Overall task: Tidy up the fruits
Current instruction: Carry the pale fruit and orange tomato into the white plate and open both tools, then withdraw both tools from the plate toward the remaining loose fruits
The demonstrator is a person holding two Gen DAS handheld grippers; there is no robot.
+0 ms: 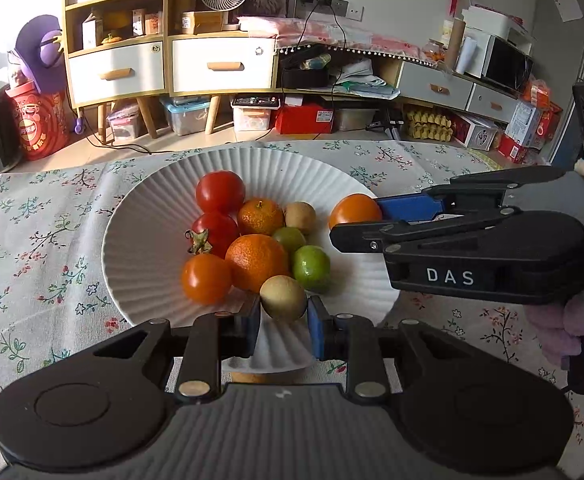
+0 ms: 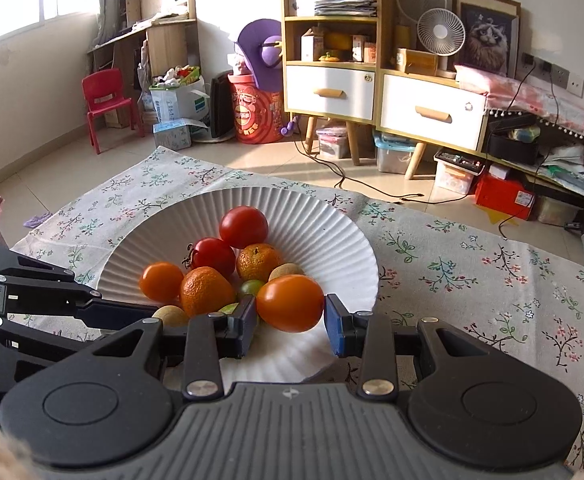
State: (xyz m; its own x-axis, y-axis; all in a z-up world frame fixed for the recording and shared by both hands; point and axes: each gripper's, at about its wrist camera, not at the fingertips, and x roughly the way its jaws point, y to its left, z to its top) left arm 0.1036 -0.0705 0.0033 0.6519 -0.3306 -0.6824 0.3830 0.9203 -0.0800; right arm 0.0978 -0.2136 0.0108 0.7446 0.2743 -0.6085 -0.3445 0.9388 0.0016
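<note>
Your left gripper (image 1: 283,326) clamps a tan longan (image 1: 283,298) over the near rim of the ribbed white plate (image 1: 139,220); your right gripper (image 2: 290,320) clamps an orange tomato (image 2: 289,303) there. Only the left view shows "DAS" on it. Heaped beyond: two red tomatoes, two mandarins, two limes.

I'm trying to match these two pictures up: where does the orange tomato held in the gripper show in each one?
Left wrist view: the orange tomato sits right of centre, over the plate's right rim, pinched at the tip of the right gripper that reaches in from the right.
Right wrist view: the same tomato is low in the middle, between the blue pads.
Shared landmark: the white ribbed plate of fruit.
</note>
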